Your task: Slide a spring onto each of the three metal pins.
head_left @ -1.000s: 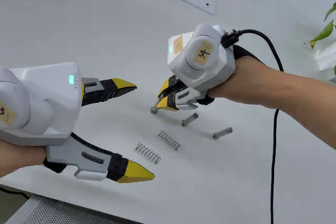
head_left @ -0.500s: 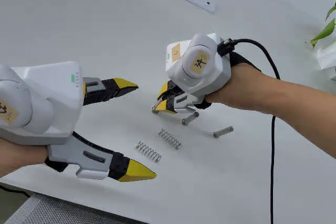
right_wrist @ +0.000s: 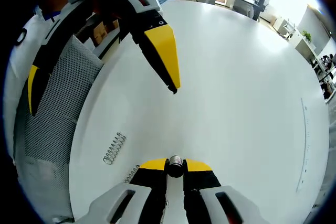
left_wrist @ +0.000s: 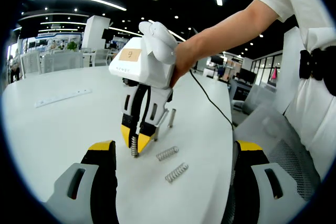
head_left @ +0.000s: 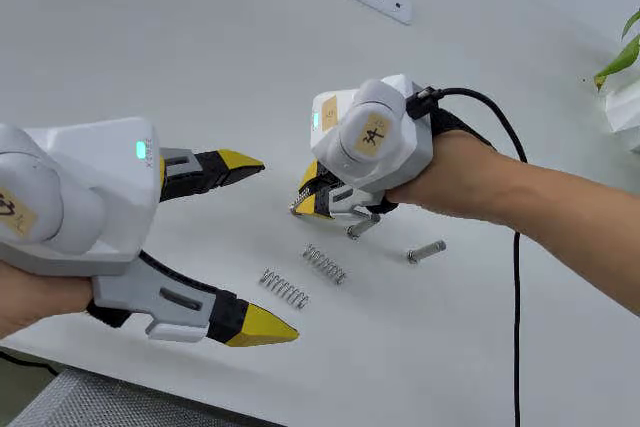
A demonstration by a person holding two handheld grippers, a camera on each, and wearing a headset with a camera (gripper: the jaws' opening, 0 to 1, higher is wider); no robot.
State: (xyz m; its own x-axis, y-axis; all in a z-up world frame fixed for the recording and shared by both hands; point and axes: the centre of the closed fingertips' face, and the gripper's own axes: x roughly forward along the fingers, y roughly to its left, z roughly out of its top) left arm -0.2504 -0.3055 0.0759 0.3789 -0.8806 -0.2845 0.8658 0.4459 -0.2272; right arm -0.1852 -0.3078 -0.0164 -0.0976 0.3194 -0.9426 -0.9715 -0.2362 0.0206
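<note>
**Right gripper shifted toward 7 o'clock; one pin of three in hand**

Since the earlier head view, the right gripper [head_left: 305, 205] has been carried slightly toward 7 o'clock, so that the second pin [head_left: 362, 227] is now partly covered by it. The left gripper [head_left: 279, 246] is seen almost unmoved.

Two grippers are counted over the white table [head_left: 150, 67]. The left gripper's jaws are held wide apart with nothing between them, at 9 o'clock of the work. The right gripper's jaws are closed on the held pin [right_wrist: 175, 165], which is stood with its foot on the table. Coils are seen around it, so a spring appears to be fitted already, though this cannot be confirmed.

Three pins are counted. Besides the held pin, the second pin lies at 4 o'clock of the right jaw tips, and a third pin [head_left: 426, 250] lies farther out on the same bearing; both are bare. Two loose springs are counted: an upper spring [head_left: 323, 265] at 6 o'clock of the tips and a lower spring [head_left: 283, 289] at 7 o'clock.

One pin is judged done or nearly so, and two remain to be sleeved.
</note>
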